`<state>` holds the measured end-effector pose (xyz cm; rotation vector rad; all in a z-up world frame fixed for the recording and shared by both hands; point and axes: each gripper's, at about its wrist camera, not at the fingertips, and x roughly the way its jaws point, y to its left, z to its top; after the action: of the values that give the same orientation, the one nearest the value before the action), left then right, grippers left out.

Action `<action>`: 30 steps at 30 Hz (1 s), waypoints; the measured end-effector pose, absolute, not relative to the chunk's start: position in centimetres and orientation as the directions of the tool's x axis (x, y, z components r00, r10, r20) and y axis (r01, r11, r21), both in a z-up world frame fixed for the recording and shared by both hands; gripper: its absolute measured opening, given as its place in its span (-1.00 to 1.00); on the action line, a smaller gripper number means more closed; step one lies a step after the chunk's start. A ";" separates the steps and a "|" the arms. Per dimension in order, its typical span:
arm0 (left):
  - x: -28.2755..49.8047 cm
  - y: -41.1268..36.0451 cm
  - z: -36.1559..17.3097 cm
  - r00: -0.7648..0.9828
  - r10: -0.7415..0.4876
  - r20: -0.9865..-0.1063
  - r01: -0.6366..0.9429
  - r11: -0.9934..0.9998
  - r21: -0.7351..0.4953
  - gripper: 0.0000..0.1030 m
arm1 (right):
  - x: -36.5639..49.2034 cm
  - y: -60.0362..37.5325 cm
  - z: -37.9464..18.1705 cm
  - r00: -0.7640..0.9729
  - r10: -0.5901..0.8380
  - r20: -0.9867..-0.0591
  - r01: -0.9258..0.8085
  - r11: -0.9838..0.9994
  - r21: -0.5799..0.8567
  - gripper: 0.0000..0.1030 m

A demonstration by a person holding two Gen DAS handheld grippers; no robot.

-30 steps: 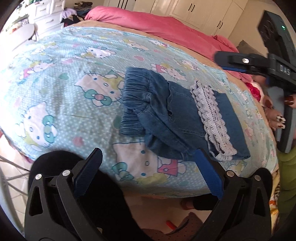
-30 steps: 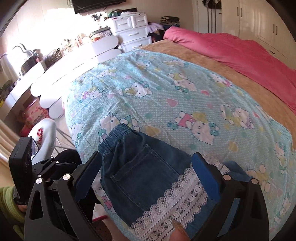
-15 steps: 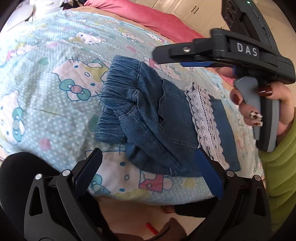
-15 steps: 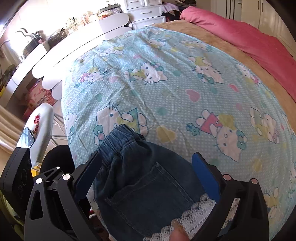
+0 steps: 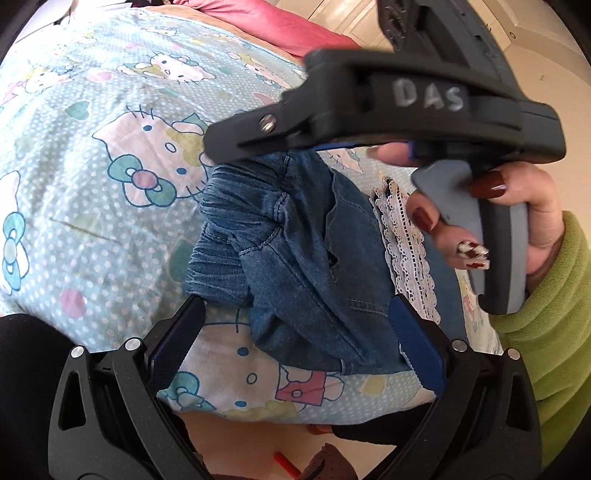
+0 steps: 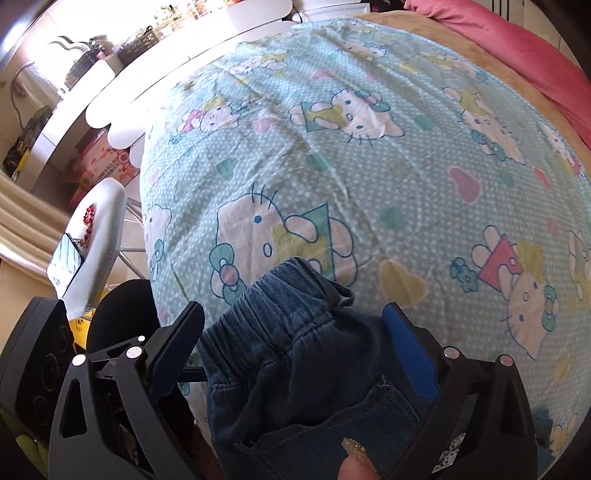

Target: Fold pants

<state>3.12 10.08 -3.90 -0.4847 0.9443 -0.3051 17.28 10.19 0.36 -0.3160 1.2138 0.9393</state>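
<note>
Small blue denim pants [image 5: 295, 258] with white lace trim [image 5: 406, 240] lie folded on the Hello Kitty bed sheet [image 5: 110, 147], near its front edge. My left gripper [image 5: 295, 347] is open, with its fingers on either side of the pants' near edge. In the right wrist view my right gripper [image 6: 295, 347] is open and hovers over the elastic waistband [image 6: 280, 299]. The right gripper's body [image 5: 406, 107] crosses above the pants in the left wrist view.
A pink blanket [image 6: 517, 48] and a tan cover lie at the far side of the bed. A white table [image 6: 166, 74] with clutter and a white chair [image 6: 96, 236] stand left of the bed. White wardrobes [image 5: 362, 22] stand behind.
Both grippers have moved closer to the pants. The right gripper has slid from the lace end toward the waistband. The pants have not moved.
</note>
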 end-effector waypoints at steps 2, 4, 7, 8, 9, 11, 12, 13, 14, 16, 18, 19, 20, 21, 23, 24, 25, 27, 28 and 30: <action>3.3 10.5 -3.9 0.556 -0.456 -0.695 0.039 0.849 -0.526 0.81 | 17.2 10.5 -0.4 0.025 0.433 -0.901 -0.757 0.597 0.266 0.50; 3.4 10.5 -3.9 0.554 -0.458 -0.696 0.036 0.848 -0.529 0.81 | 17.0 10.6 -1.1 0.014 0.426 -0.904 -0.764 0.588 0.266 0.12; 3.3 10.6 -4.2 0.557 -0.460 -0.691 0.035 0.845 -0.534 0.81 | 16.9 9.8 -1.0 0.019 0.452 -0.892 -0.759 0.587 0.281 -0.18; 3.0 10.8 -4.1 0.559 -0.461 -0.690 0.035 0.844 -0.536 0.81 | 16.9 9.5 -0.8 0.021 0.461 -0.887 -0.757 0.587 0.288 -0.24; 3.1 10.9 -4.1 0.560 -0.462 -0.688 0.035 0.843 -0.537 0.81 | 17.0 8.7 -0.4 0.026 0.480 -0.877 -0.752 0.588 0.299 -0.37; 3.0 11.0 -3.9 0.562 -0.469 -0.681 0.038 0.837 -0.545 0.81 | 17.2 7.4 0.2 0.030 0.518 -0.855 -0.733 0.593 0.333 -0.46; 2.9 11.1 -3.8 0.565 -0.475 -0.674 0.043 0.833 -0.551 0.81 | 17.2 6.7 0.5 0.032 0.534 -0.845 -0.728 0.592 0.346 -0.49; 2.8 11.3 -3.7 0.568 -0.479 -0.669 0.045 0.830 -0.556 0.81 | 17.1 5.9 1.0 0.037 0.555 -0.831 -0.723 0.589 0.361 -0.49; 2.8 11.5 -3.6 0.571 -0.488 -0.661 0.050 0.824 -0.565 0.81 | 17.1 5.4 1.2 0.040 0.568 -0.822 -0.720 0.587 0.371 -0.49; 2.9 11.8 -3.3 0.575 -0.497 -0.649 0.057 0.816 -0.575 0.81 | 16.8 4.0 2.1 0.055 0.597 -0.800 -0.715 0.583 0.386 -0.49; 3.1 12.1 -2.9 0.573 -0.515 -0.638 0.073 0.807 -0.586 0.81 | 16.5 2.6 3.0 0.075 0.624 -0.778 -0.712 0.580 0.396 -0.49; 3.2 12.1 -2.6 0.571 -0.522 -0.634 0.080 0.803 -0.590 0.81 | 16.3 2.0 3.4 0.082 0.635 -0.768 -0.710 0.578 0.402 -0.49; 3.5 11.9 -2.3 0.569 -0.529 -0.630 0.085 0.800 -0.594 0.81 | 16.3 1.4 3.8 0.090 0.646 -0.758 -0.707 0.578 0.409 -0.49; 3.6 11.7 -2.2 0.563 -0.540 -0.626 0.094 0.794 -0.600 0.81 | 16.2 0.6 4.3 0.100 0.662 -0.743 -0.704 0.575 0.417 -0.49; 4.0 11.2 -1.6 0.554 -0.559 -0.617 0.111 0.784 -0.610 0.82 | 16.0 -0.6 5.0 0.117 0.681 -0.723 -0.702 0.572 0.425 -0.49; 4.2 10.9 -1.3 0.550 -0.565 -0.615 0.118 0.781 -0.613 0.82 | 15.9 -1.4 5.3 0.130 0.691 -0.711 -0.697 0.574 0.430 -0.49; 4.5 10.5 -1.1 0.545 -0.574 -0.611 0.127 0.777 -0.617 0.82 | 16.0 -2.0 5.5 0.136 0.697 -0.704 -0.691 0.576 0.436 -0.49; 5.1 9.9 -0.9 0.532 -0.593 -0.605 0.136 0.765 -0.630 0.82 | 16.0 -3.6 5.7 0.148 0.711 -0.687 -0.675 0.581 0.455 -0.49; 5.4 9.4 -0.8 0.524 -0.609 -0.595 0.144 0.752 -0.643 0.82 | 16.1 -4.4 5.9 0.154 0.719 -0.678 -0.668 0.582 0.464 -0.49; 5.8 8.7 -0.7 0.513 -0.629 -0.585 0.160 0.739 -0.654 0.81 | 16.2 -6.2 5.9 0.170 0.734 -0.658 -0.650 0.585 0.485 -0.43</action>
<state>5.81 8.68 -0.71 -0.5760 0.9180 -0.5070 16.20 -6.21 5.91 0.0995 0.9958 0.9857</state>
